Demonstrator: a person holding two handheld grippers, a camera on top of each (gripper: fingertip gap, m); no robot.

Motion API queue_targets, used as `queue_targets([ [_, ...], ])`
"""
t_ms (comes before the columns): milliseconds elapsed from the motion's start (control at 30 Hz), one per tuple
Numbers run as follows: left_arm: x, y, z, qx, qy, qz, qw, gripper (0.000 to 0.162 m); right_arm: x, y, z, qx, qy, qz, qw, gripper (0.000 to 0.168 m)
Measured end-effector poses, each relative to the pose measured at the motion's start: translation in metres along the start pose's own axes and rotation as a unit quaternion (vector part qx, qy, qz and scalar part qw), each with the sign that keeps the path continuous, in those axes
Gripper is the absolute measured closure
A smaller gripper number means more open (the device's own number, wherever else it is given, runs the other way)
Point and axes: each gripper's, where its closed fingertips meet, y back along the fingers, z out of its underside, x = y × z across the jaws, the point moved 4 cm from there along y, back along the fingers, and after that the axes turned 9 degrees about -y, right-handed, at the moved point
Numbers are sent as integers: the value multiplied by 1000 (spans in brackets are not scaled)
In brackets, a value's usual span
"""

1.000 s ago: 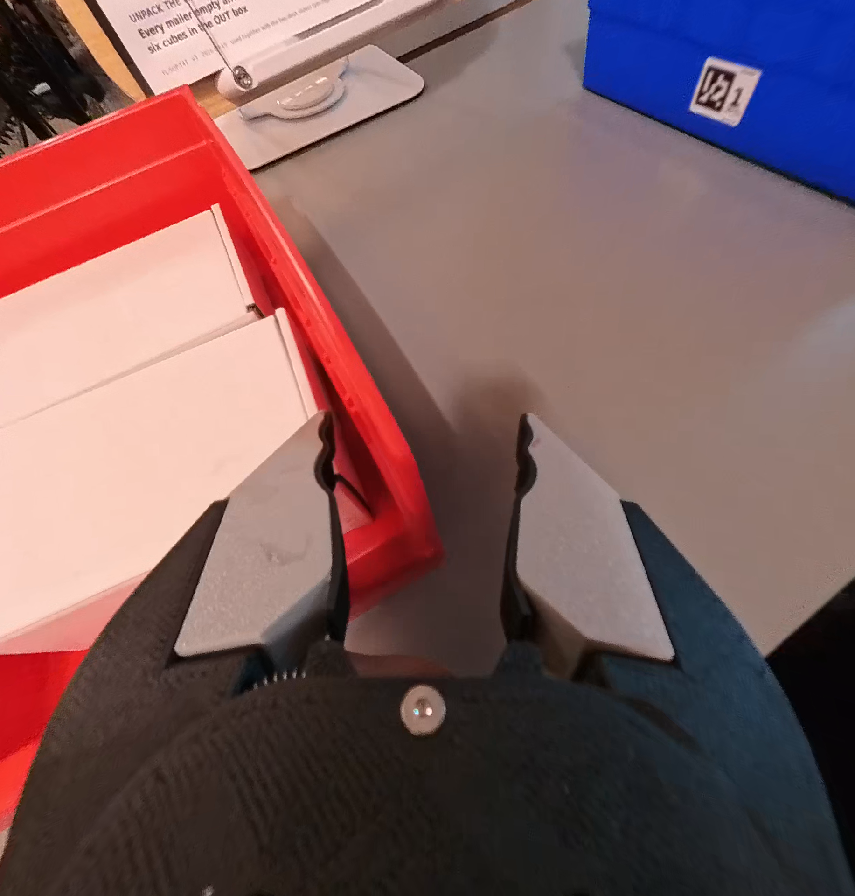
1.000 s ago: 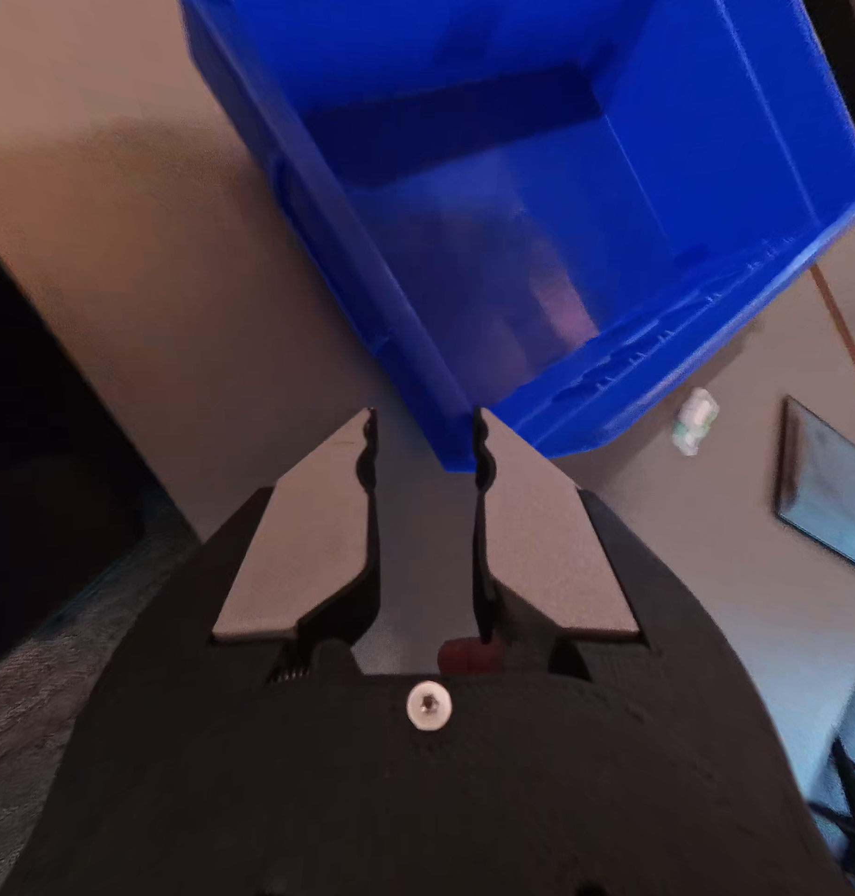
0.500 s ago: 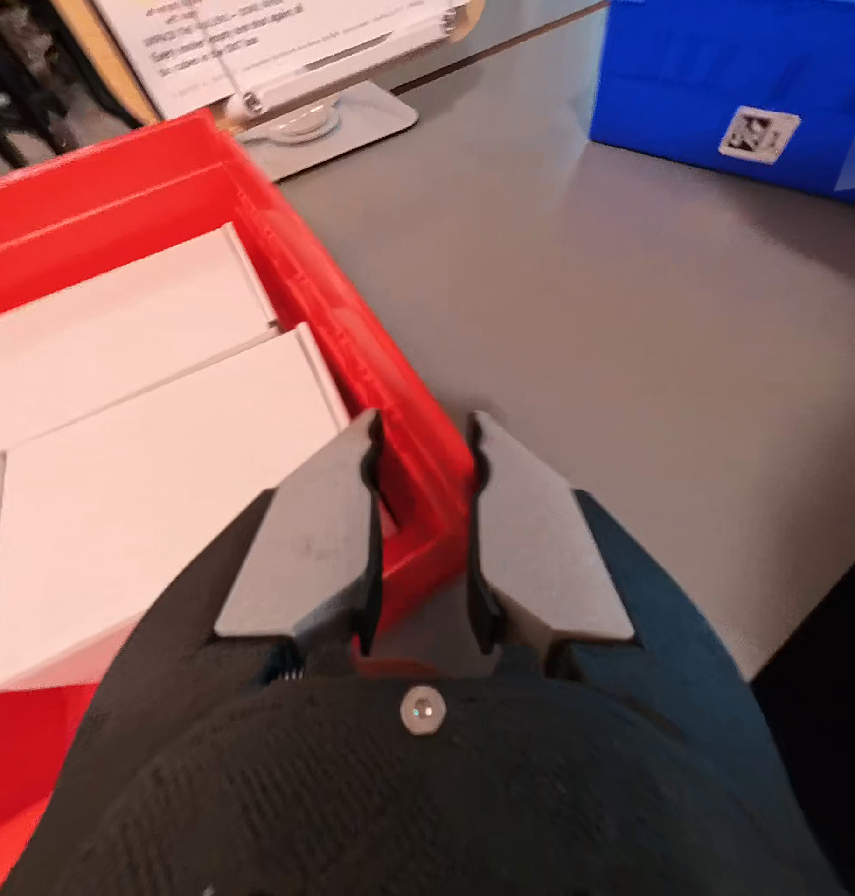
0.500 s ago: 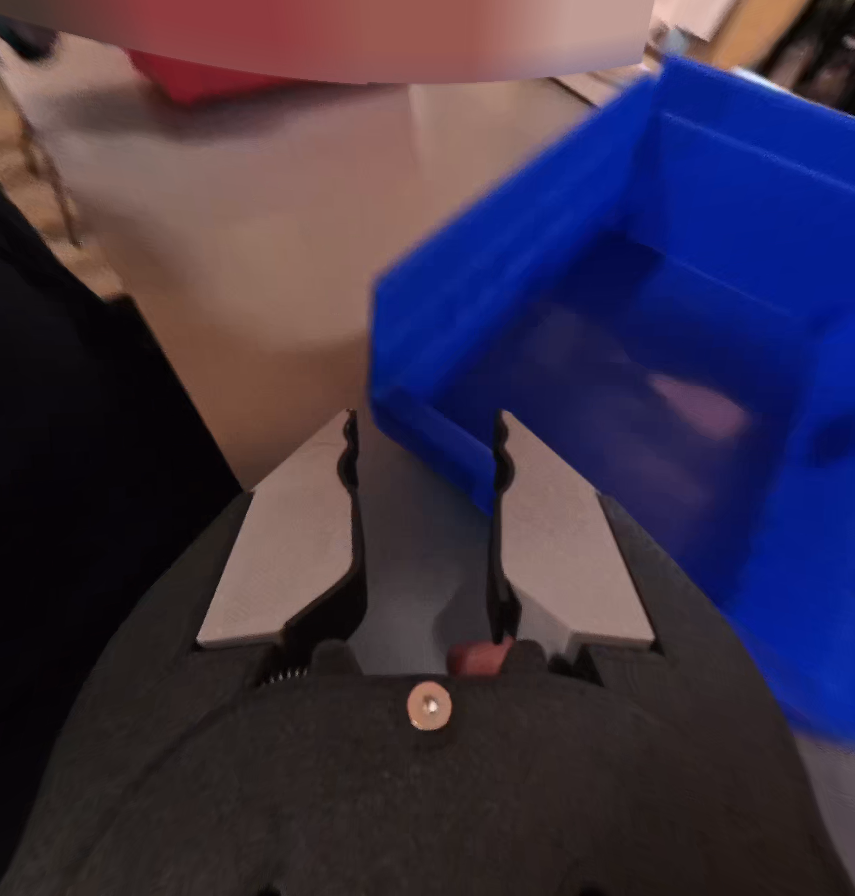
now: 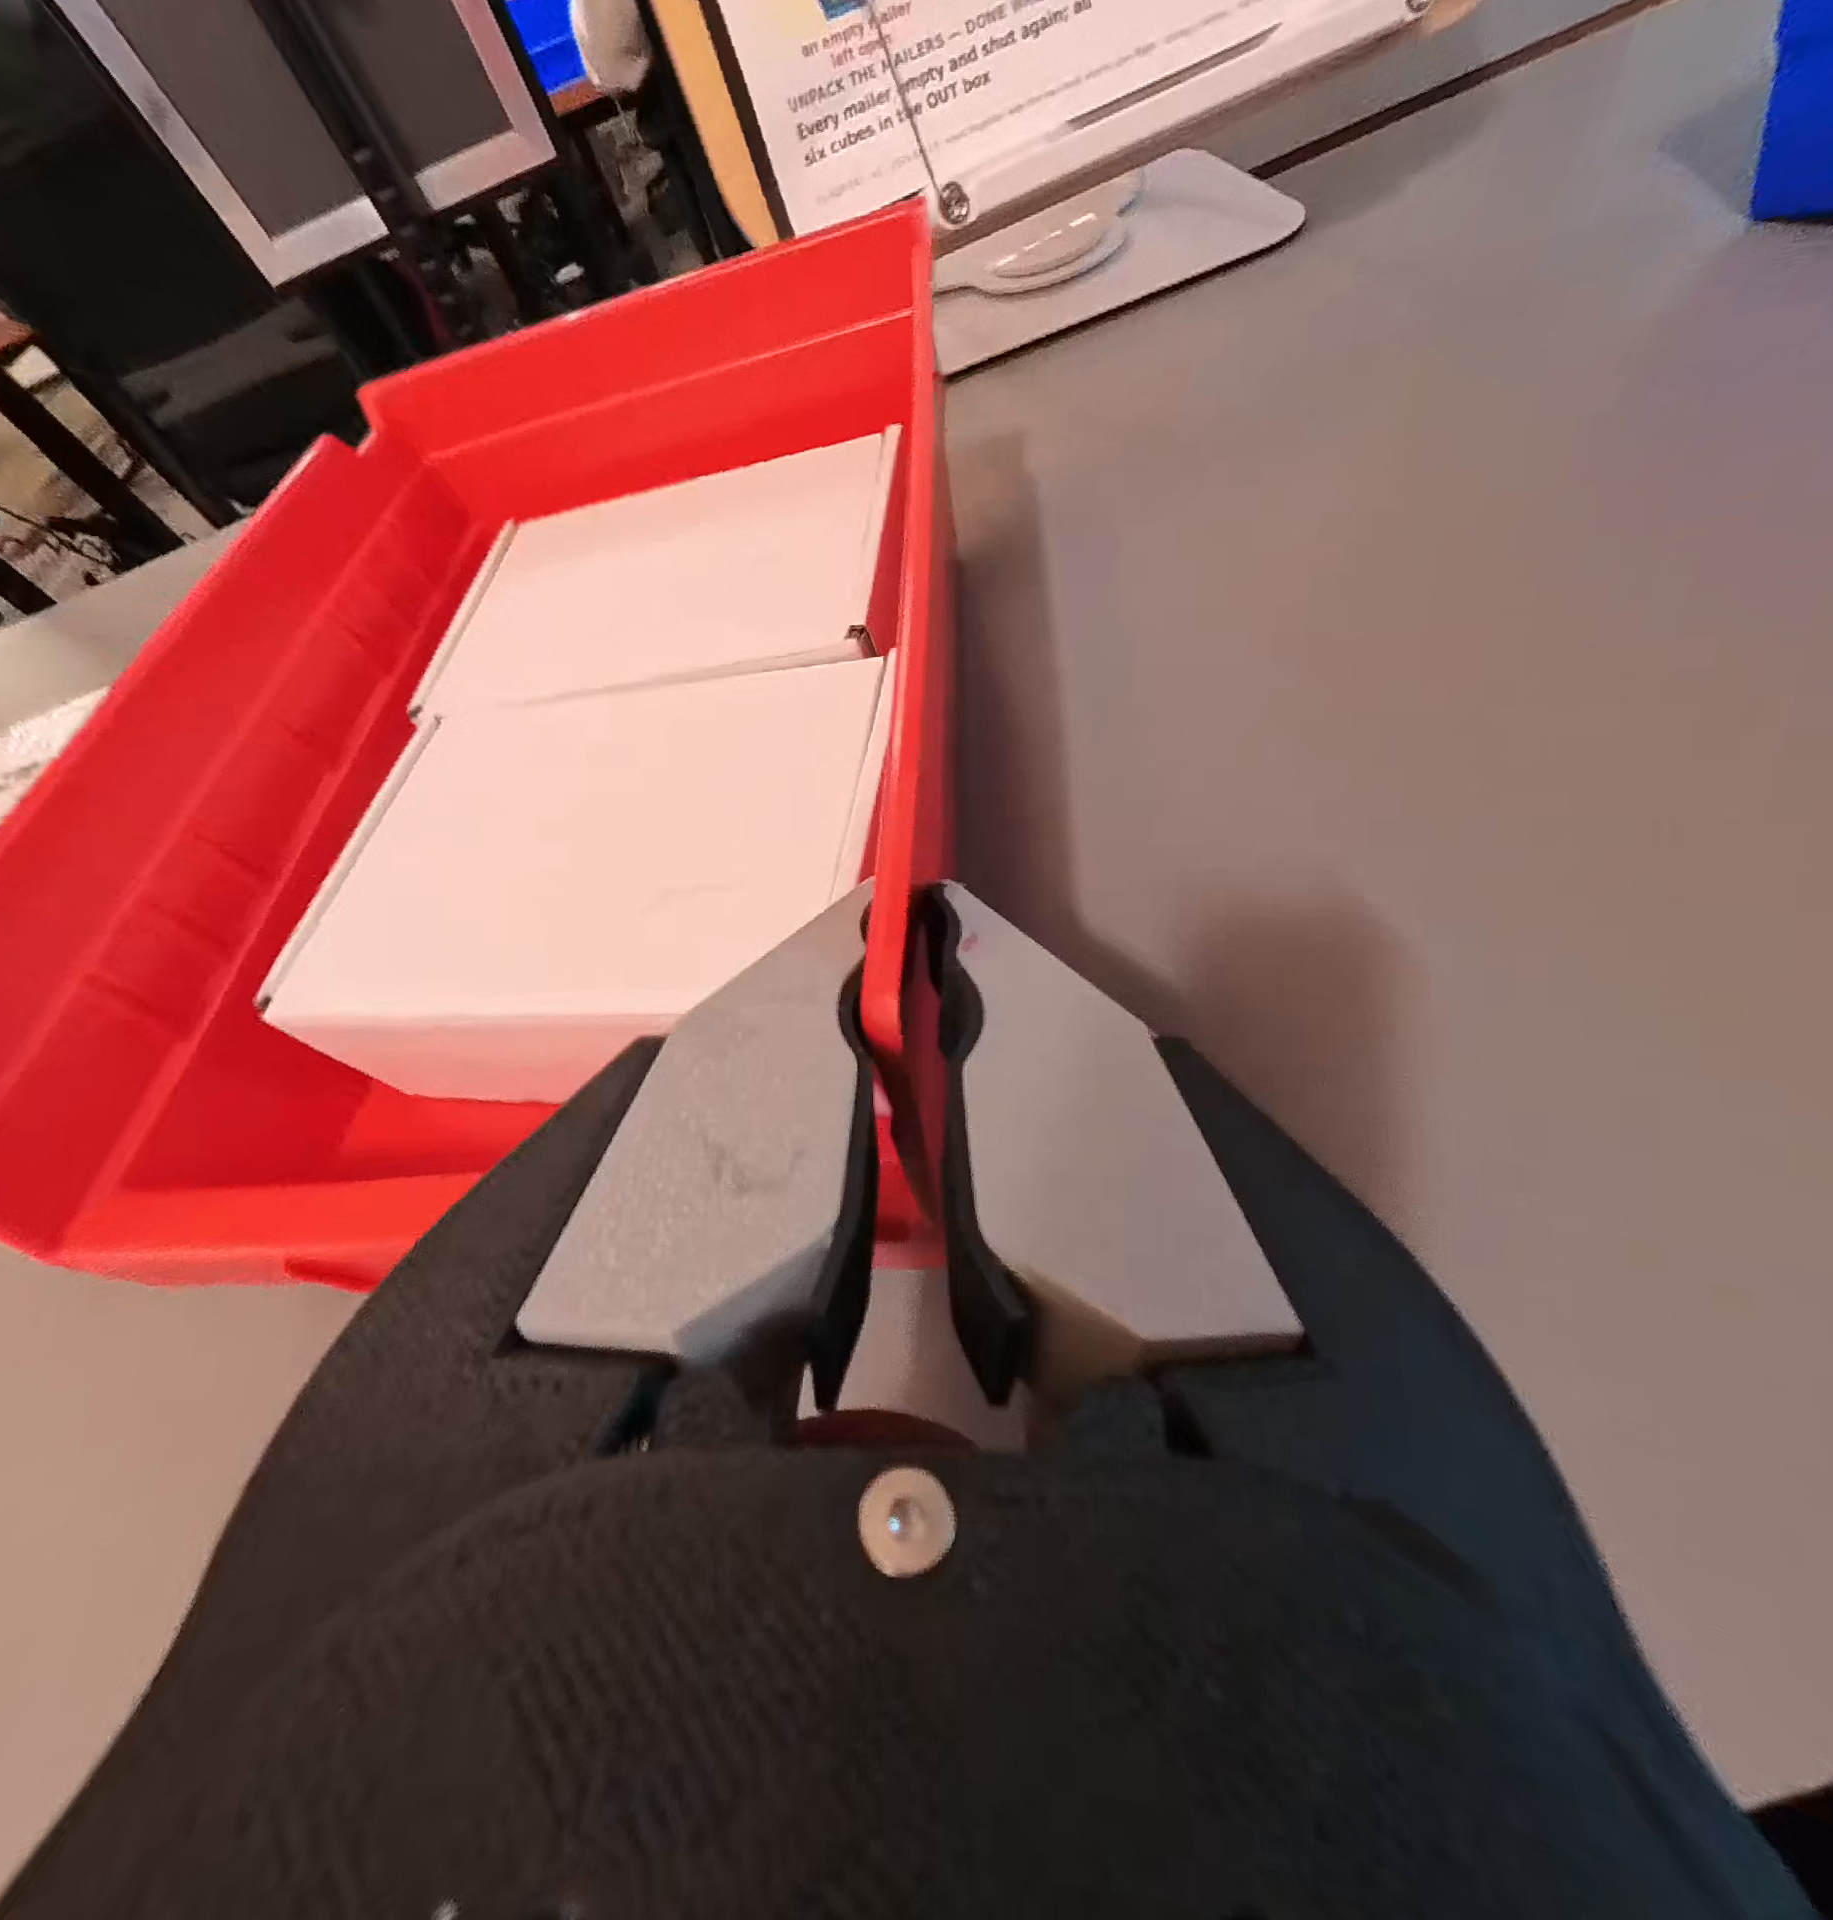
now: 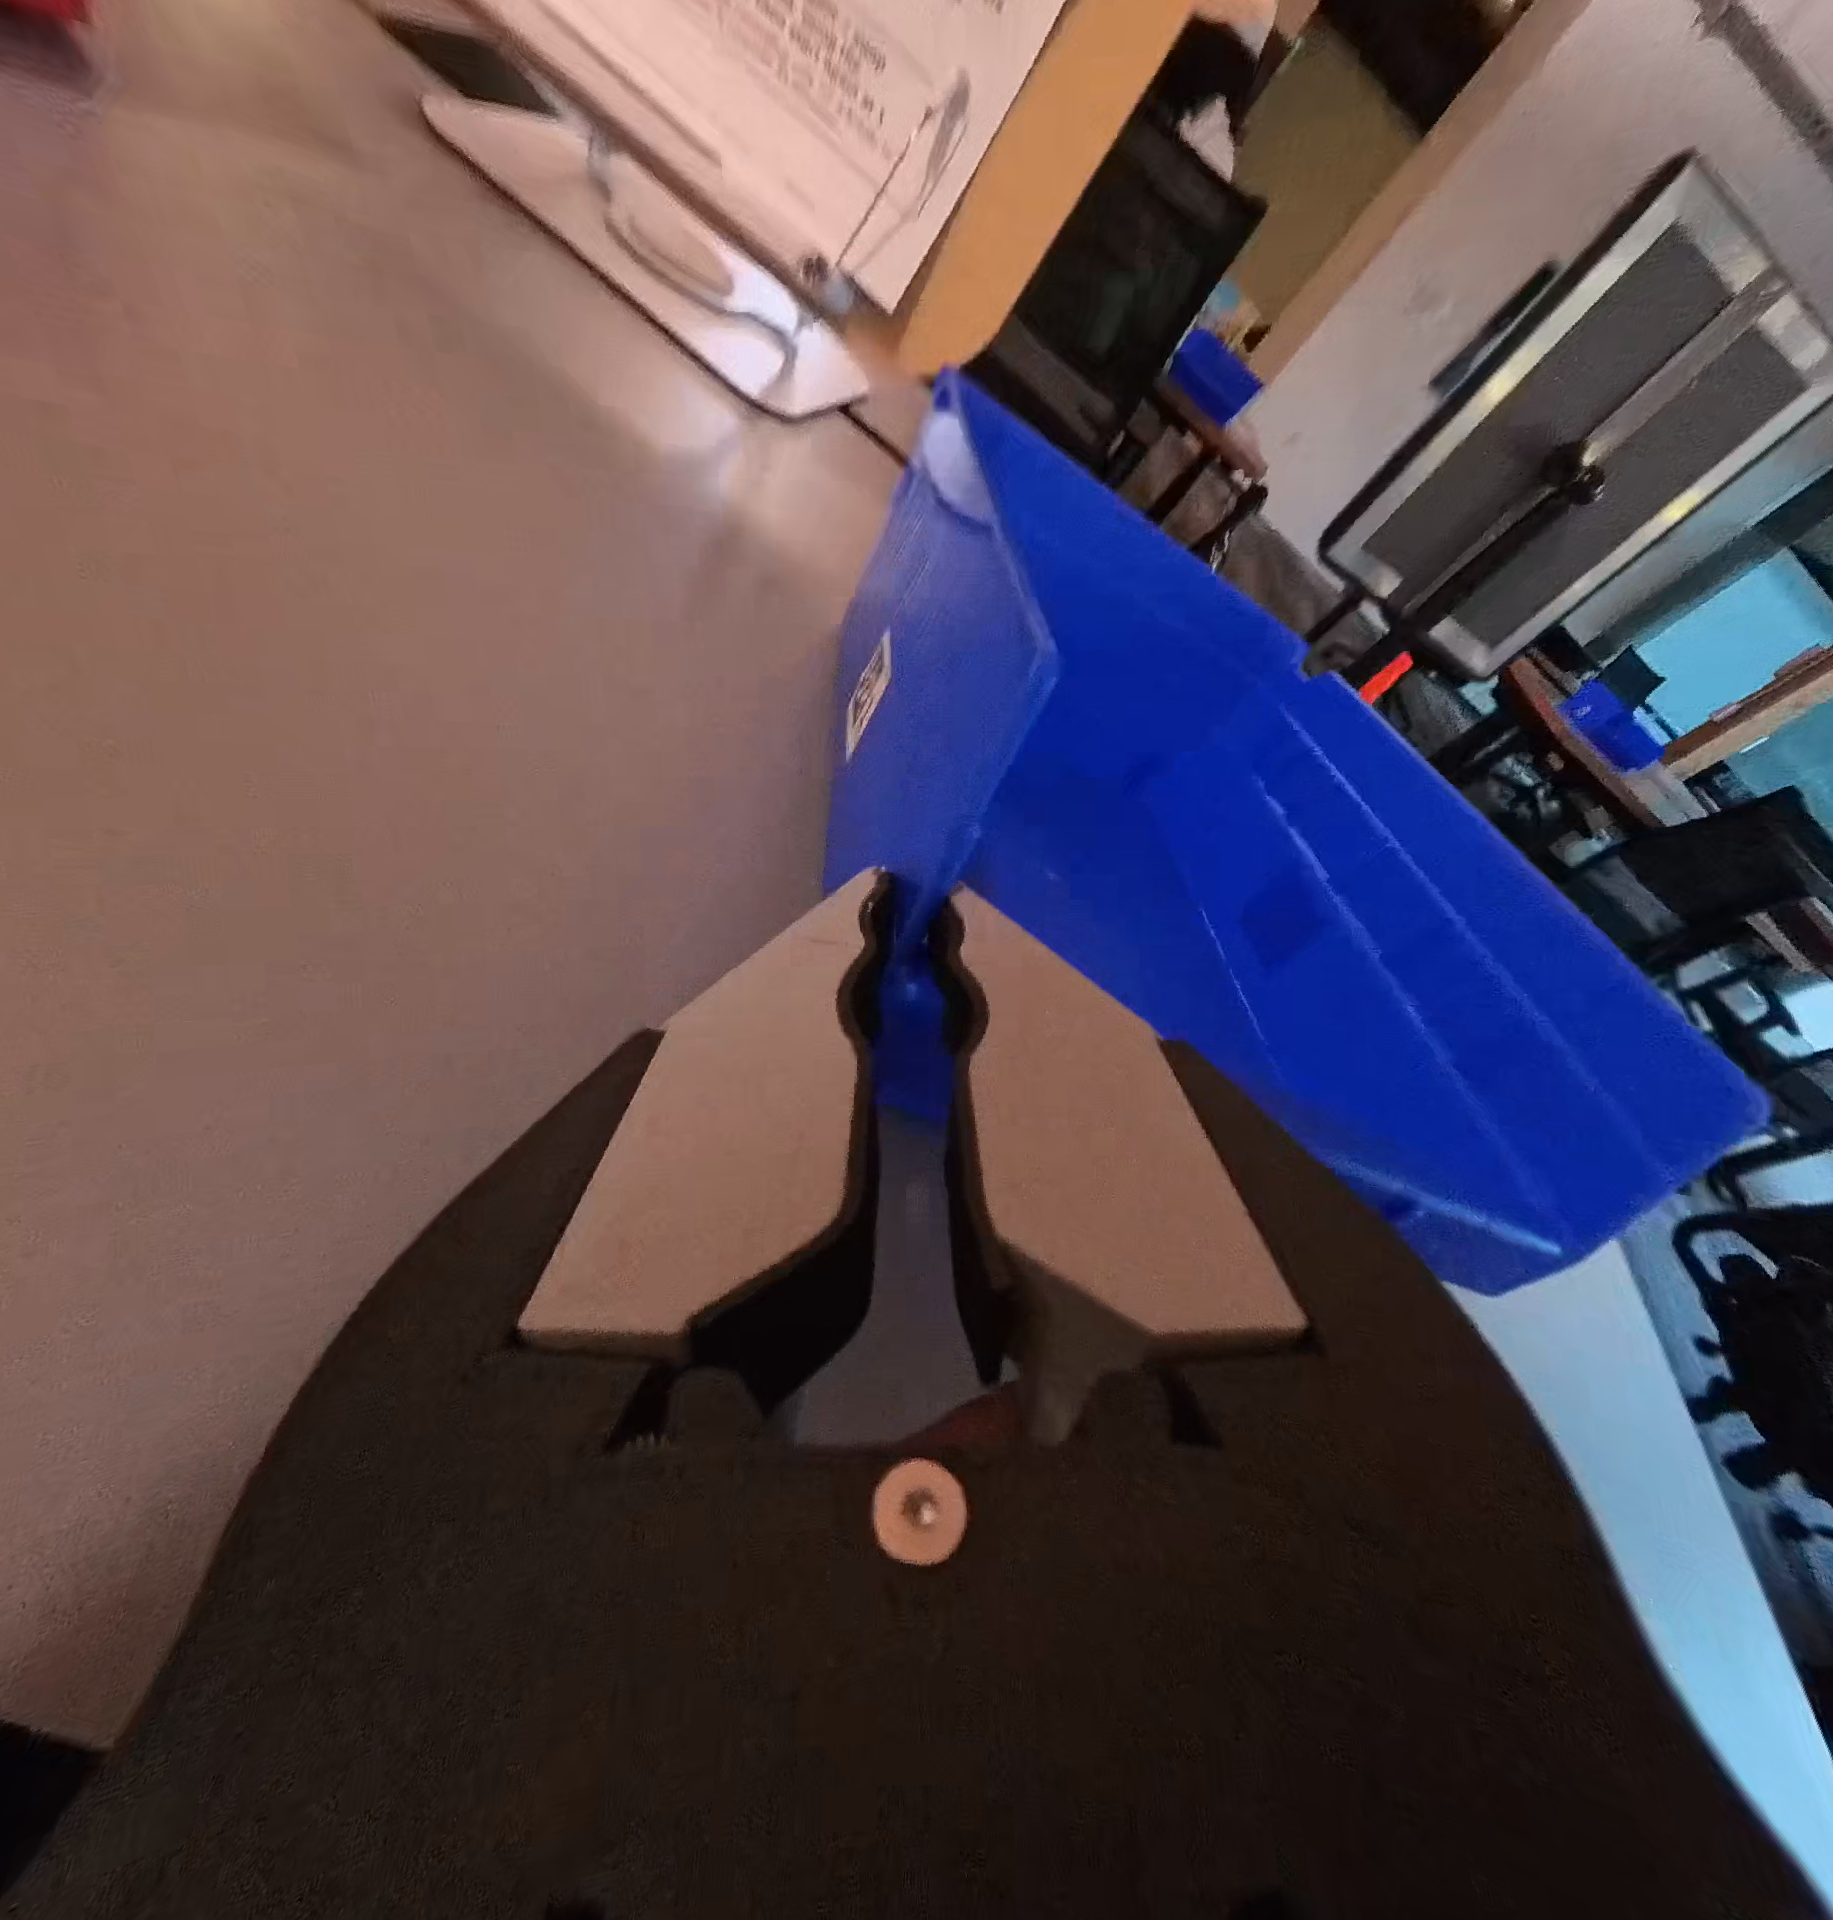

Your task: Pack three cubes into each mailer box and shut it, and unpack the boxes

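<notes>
In the left wrist view a red bin [image 5: 216, 935] holds two closed white mailer boxes, one near [image 5: 600, 862] and one far [image 5: 683, 571]. My left gripper [image 5: 904, 914] is shut on the bin's right wall near its front corner. In the right wrist view my right gripper [image 6: 914, 904] is shut on the near corner of the left wall of a blue bin [image 6: 1307, 883], whose inside looks empty where it shows. No cubes are in view.
A sign holder with a printed sheet on a grey base [image 5: 1099, 239] stands at the back of the grey table [image 5: 1463, 727]; it also shows in the right wrist view [image 6: 683, 260]. A corner of the blue bin [image 5: 1816, 114] shows far right. Table edges lie close to both grippers. My right fingertips sit around 45 cm from my left ones.
Both grippers were open beside their bins; they have moved onto the walls and closed. The left one now grips the red bin's right wall, the right one the blue bin's left wall.
</notes>
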Motion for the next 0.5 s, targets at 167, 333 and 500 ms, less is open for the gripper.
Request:
queue_targets([
  [167,0,9,1,-4,-19,9,1000,159,-31,1,28,-118,-87,-111,983,161],
  [333,-10,17,7,7,18,30,999,160,-24,3,22,-131,-161,-134,969,161],
  [500,-16,23,17,11,30,20,999,161,-24,-8,19,-130,-74,-68,986,145],
])
